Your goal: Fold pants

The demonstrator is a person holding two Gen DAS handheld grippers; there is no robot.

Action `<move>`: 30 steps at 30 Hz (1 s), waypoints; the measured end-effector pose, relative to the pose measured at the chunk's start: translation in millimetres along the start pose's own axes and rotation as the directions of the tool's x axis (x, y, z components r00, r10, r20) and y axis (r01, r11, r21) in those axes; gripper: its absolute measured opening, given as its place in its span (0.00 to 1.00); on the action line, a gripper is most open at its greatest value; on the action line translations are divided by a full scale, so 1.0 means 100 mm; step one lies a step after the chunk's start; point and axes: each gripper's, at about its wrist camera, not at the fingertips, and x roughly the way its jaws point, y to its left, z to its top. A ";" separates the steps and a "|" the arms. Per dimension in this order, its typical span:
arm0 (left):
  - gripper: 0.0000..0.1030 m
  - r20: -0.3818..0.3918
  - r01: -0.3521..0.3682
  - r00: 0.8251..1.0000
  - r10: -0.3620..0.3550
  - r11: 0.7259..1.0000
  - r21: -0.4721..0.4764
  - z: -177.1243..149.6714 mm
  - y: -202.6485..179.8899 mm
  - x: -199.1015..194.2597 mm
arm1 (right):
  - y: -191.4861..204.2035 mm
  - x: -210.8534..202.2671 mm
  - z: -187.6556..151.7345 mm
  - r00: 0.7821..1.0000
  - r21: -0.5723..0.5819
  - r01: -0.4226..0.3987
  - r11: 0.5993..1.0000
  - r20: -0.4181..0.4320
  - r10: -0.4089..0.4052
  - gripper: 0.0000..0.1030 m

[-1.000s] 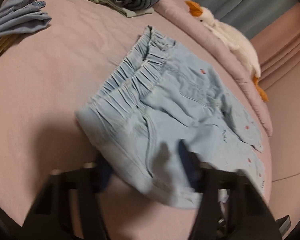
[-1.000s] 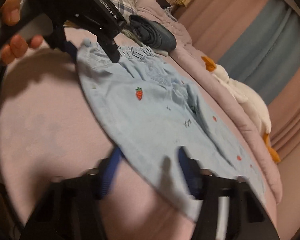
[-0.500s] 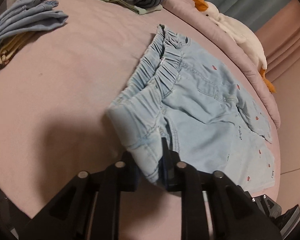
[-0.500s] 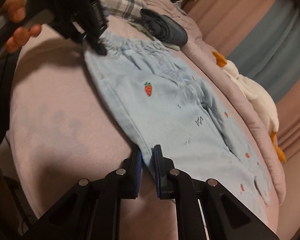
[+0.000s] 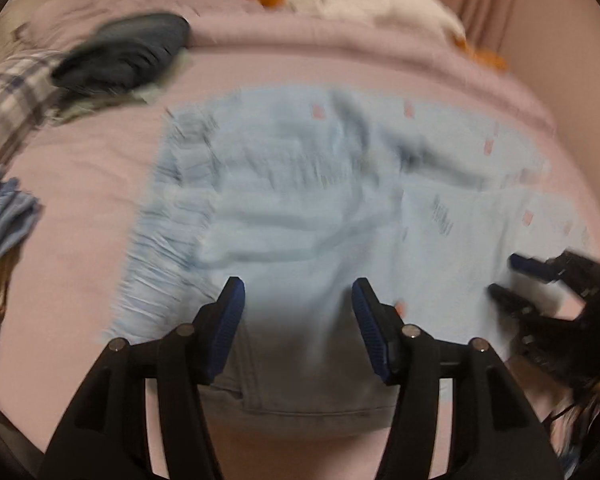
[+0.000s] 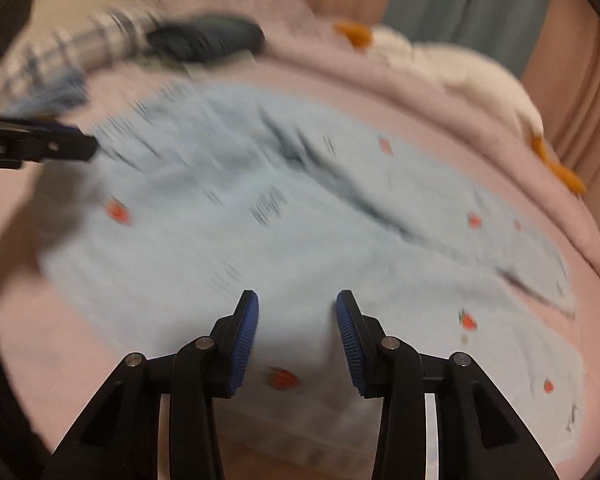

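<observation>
Light blue pants (image 5: 300,200) with small red strawberry marks lie spread on the pink bed, waistband to the left; they also fill the right wrist view (image 6: 300,220). Both views are motion-blurred. My left gripper (image 5: 298,300) is open and empty, over the near edge of the pants by the waist. My right gripper (image 6: 296,312) is open and empty, over the near edge of a leg. The right gripper also shows at the right of the left wrist view (image 5: 516,276). The left gripper's tip shows at the left of the right wrist view (image 6: 40,146).
A dark folded garment (image 5: 128,52) and plaid cloth (image 5: 8,96) lie at the back left. Folded blue clothes (image 5: 0,216) sit at the left edge. A white duck toy (image 5: 364,4) lies on the rolled pink blanket (image 5: 340,48) at the back.
Both grippers were shut on the near edge of the pants half a second ago; both have let go and stand open. The pants now lie flatter on the bed.
</observation>
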 end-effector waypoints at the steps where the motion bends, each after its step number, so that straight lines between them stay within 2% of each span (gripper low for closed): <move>1: 0.54 -0.036 0.001 0.999 0.000 1.000 0.016 -0.04 0.00 0.08 | -0.02 0.06 -0.07 0.999 -0.003 -0.014 1.000 -0.042 0.014 0.39; 2: 0.54 -0.009 0.010 1.000 -0.010 0.998 0.059 -0.14 0.01 0.07 | -0.04 0.01 -0.16 0.999 0.001 -0.030 1.000 -0.026 0.030 0.39; 3: 0.59 0.014 0.006 1.000 -0.008 0.994 0.105 -0.21 0.01 0.02 | -0.04 -0.03 -0.23 0.998 0.011 -0.043 0.999 -0.038 0.044 0.39; 4: 0.61 0.001 0.004 1.000 -0.004 0.990 0.139 -0.25 0.01 -0.01 | -0.07 -0.08 -0.31 0.996 0.023 -0.059 0.998 -0.062 0.061 0.39; 7: 0.62 -0.028 0.115 0.993 -0.113 0.983 0.142 -0.15 0.18 -0.11 | -0.14 -0.21 -0.37 0.987 0.002 -0.113 0.994 -0.114 0.113 0.39; 8: 0.64 -0.011 0.121 0.993 -0.121 0.983 0.135 -0.04 0.28 -0.16 | -0.19 -0.25 -0.31 0.984 -0.012 -0.135 0.991 -0.117 0.133 0.39; 11: 0.88 0.076 0.080 0.993 -0.088 0.990 0.113 0.49 0.47 -0.16 | -0.35 -0.32 0.01 0.989 -0.003 -0.149 0.989 -0.019 0.149 0.42; 13: 0.89 0.119 0.086 0.988 -0.097 0.991 0.098 0.81 0.58 -0.08 | -0.46 -0.27 0.25 0.985 0.016 -0.169 0.985 0.039 0.168 0.51; 15: 0.89 0.117 0.068 0.990 -0.078 0.994 0.086 1.15 0.67 0.10 | -0.56 -0.05 0.58 0.982 -0.009 -0.174 0.985 0.070 0.175 0.53; 17: 0.89 0.109 0.028 0.993 -0.040 0.994 0.106 1.40 0.76 0.29 | -0.69 0.28 0.90 0.990 -0.019 -0.128 0.992 0.051 0.128 0.53; 19: 0.88 0.085 0.025 0.996 -0.037 0.990 0.137 1.54 0.83 0.43 | -0.83 0.58 1.19 0.993 -0.021 -0.108 0.994 0.038 0.109 0.53; 20: 0.88 0.063 0.045 0.997 -0.055 0.988 0.147 1.64 0.88 0.53 | -0.91 0.74 1.33 0.993 -0.013 -0.115 0.993 0.026 0.115 0.53; 21: 0.88 0.020 0.090 0.995 -0.094 0.984 0.151 1.68 1.10 0.58 | -0.97 0.86 1.44 0.993 -0.008 -0.115 0.993 0.019 0.115 0.53; 23: 0.88 -0.032 0.138 0.990 -0.135 0.977 0.162 1.78 1.15 0.72 | -1.07 1.10 1.69 0.992 -0.026 -0.121 0.992 0.015 0.122 0.53; 24: 0.88 -0.072 0.183 0.982 -0.173 0.968 0.170 1.80 1.19 0.78 | -1.07 1.16 1.78 0.993 -0.045 -0.118 0.992 0.015 0.118 0.53; 26: 0.88 -0.121 0.213 0.974 -0.193 0.960 0.180 1.84 1.20 0.89 | -1.05 1.32 1.96 0.992 -0.098 -0.126 0.987 -0.012 0.125 0.53; 28: 0.87 -0.198 0.260 0.955 -0.221 0.946 0.194 1.88 1.19 1.02 | -1.01 1.51 2.05 0.986 -0.174 -0.161 0.972 -0.066 0.152 0.53; 30: 0.82 -0.269 0.300 0.933 -0.240 0.931 0.210 1.91 1.16 1.17 | -0.97 1.75 2.09 0.973 -0.229 -0.200 0.953 -0.156 0.167 0.53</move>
